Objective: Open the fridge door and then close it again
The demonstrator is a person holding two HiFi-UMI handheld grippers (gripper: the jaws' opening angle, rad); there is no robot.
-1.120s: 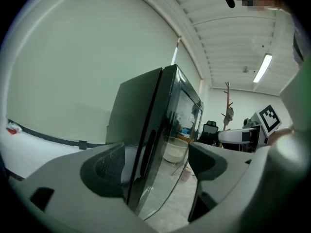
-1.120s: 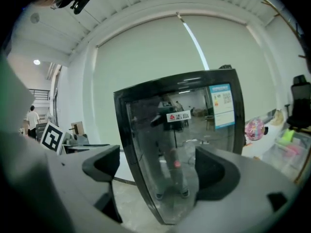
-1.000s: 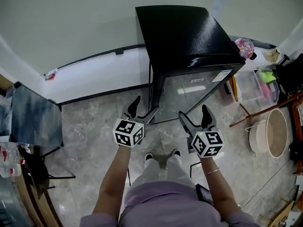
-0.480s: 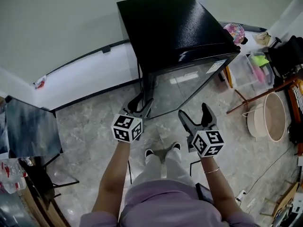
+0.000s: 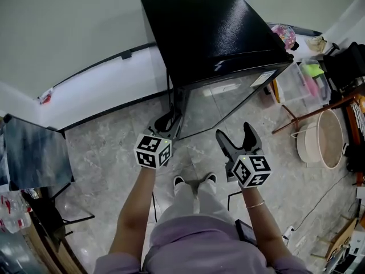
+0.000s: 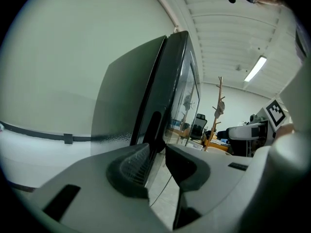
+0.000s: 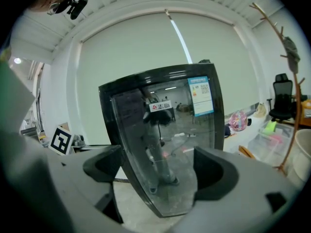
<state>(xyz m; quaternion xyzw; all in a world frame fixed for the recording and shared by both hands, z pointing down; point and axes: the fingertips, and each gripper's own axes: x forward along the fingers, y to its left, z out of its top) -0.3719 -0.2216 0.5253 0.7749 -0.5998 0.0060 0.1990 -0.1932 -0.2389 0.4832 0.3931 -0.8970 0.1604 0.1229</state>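
A small black fridge (image 5: 211, 33) stands against the wall, its glass door (image 5: 228, 104) shut and facing me. My left gripper (image 5: 171, 120) is at the door's left edge. In the left gripper view its jaws are closing, with that edge (image 6: 154, 125) between the pads of the left gripper (image 6: 156, 164). My right gripper (image 5: 236, 138) hangs in front of the door, apart from it, open and holding nothing. The right gripper view shows the glass door (image 7: 165, 130) beyond the wide gap of the right gripper (image 7: 158, 171).
Right of the fridge are a clear storage box (image 5: 305, 90), a wooden stand's leg (image 5: 311, 113) and a round basin (image 5: 322, 147). A dark chair (image 5: 34, 153) stands at the left. The person's feet (image 5: 194, 181) are on the marble floor just before the fridge.
My left gripper has moved forward to the door's left edge and its jaws have narrowed around it. The right gripper has stayed about where it was, still wide.
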